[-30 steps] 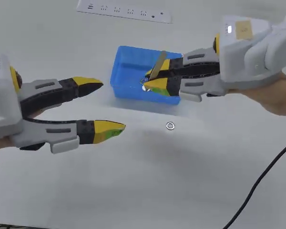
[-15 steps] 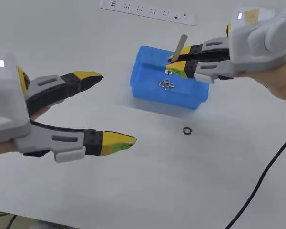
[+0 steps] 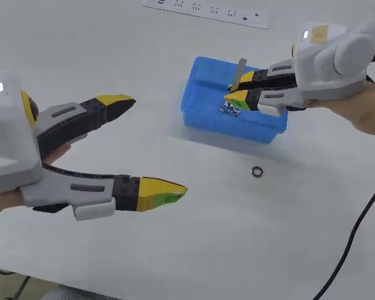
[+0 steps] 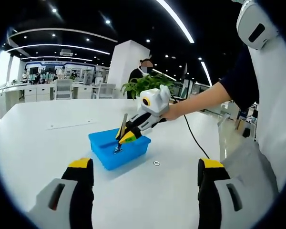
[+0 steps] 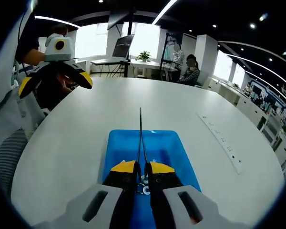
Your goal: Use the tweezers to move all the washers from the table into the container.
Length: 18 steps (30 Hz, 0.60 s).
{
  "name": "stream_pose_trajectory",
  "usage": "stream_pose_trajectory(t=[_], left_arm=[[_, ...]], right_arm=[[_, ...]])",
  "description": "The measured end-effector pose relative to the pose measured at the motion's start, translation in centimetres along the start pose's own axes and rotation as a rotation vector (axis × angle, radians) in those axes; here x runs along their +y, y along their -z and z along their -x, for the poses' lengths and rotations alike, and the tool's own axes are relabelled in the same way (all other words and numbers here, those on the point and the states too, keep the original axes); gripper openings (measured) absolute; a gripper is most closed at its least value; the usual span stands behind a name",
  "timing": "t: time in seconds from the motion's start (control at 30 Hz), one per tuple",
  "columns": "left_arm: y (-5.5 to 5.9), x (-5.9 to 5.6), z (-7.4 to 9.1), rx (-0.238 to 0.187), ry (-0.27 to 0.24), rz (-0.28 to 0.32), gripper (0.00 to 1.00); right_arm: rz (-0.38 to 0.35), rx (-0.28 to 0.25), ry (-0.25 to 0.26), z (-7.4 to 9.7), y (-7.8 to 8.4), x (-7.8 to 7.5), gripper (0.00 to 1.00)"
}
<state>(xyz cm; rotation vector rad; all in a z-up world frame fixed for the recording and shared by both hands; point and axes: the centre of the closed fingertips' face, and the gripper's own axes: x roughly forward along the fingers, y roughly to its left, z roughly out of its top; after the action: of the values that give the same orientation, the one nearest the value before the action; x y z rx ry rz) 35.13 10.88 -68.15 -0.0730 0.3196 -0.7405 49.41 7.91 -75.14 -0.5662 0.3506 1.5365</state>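
My right gripper (image 3: pixel 242 95) (image 5: pixel 141 168) hovers over the blue container (image 3: pixel 207 107) (image 5: pixel 118 148) (image 4: pixel 105 151), shut on the metal tweezers (image 3: pixel 240 69) (image 5: pixel 140 129) (image 4: pixel 123 125). Several washers (image 3: pixel 229 110) (image 5: pixel 144 188) lie inside the container, under the jaws. One loose washer (image 3: pixel 257 172) (image 4: pixel 156 163) rests on the white table in front of the container. My left gripper (image 3: pixel 144 147) (image 4: pixel 145 164) is held open at the near left, well away from both, with nothing between its fingers. It also appears far off in the right gripper view (image 5: pixel 55 71).
A white power strip (image 3: pixel 206 11) (image 5: pixel 221 140) lies along the table's far side. A black cable (image 3: pixel 356 231) trails over the table at the right. People stand in the room beyond the table.
The head camera has shifted. My right gripper with the tweezers has moved from the container's front wall to above its middle. The left gripper stays open; the table washer has not moved.
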Motion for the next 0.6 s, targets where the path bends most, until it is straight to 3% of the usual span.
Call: stream_pose_trajectory(t=[0.6], left_arm=[[-0.11, -0.08, 0.38, 0.016, 0.003, -0.003, 0.95]], right_arm=[[0.0, 0.007, -0.01, -0.42, -0.1, 0.25, 0.1]])
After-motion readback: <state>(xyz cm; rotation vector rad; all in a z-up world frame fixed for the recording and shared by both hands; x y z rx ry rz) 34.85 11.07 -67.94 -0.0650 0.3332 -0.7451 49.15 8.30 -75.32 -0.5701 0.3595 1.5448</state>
